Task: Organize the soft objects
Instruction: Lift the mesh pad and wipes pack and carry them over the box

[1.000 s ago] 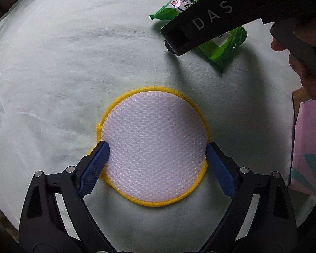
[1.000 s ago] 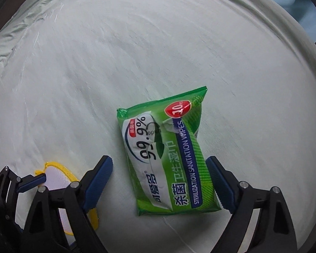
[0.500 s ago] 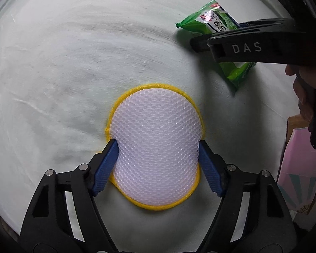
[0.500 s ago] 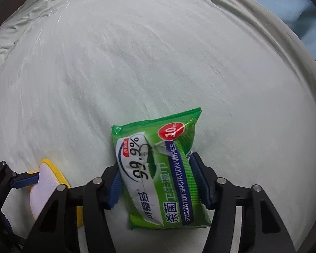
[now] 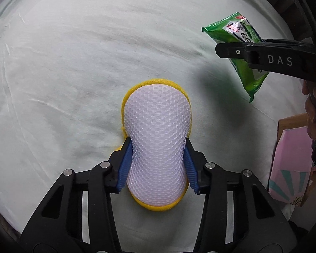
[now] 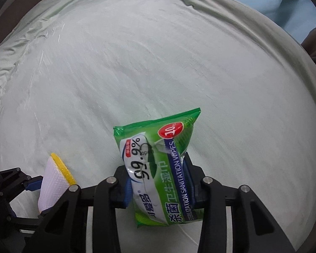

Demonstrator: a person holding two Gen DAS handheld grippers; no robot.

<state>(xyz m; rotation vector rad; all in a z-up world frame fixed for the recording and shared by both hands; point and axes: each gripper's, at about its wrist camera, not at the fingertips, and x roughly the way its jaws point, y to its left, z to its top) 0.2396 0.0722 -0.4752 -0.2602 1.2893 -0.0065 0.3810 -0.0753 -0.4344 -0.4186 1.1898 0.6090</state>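
My left gripper [image 5: 156,166] is shut on a round sponge pad [image 5: 158,130] with white mesh and a yellow rim, squeezing its sides in and holding it above the pale green sheet [image 5: 73,63]. My right gripper [image 6: 159,187] is shut on a green pack of sanitation wipes [image 6: 158,164] and holds it raised above the sheet. The wipes pack also shows in the left wrist view [image 5: 242,48] at upper right, partly behind the right gripper's black arm. The sponge pad shows in the right wrist view [image 6: 54,181] at lower left.
The pale green sheet [image 6: 158,63] covers a wide soft surface with wrinkled edges at the far left. A pink box [image 5: 290,168] inside a brown cardboard edge sits off the sheet at the right in the left wrist view. A hand holds the right gripper there.
Both grippers closed from open: the left squeezed the sponge pad narrow, the right pinched the wipes pack. Both objects have risen off the sheet.
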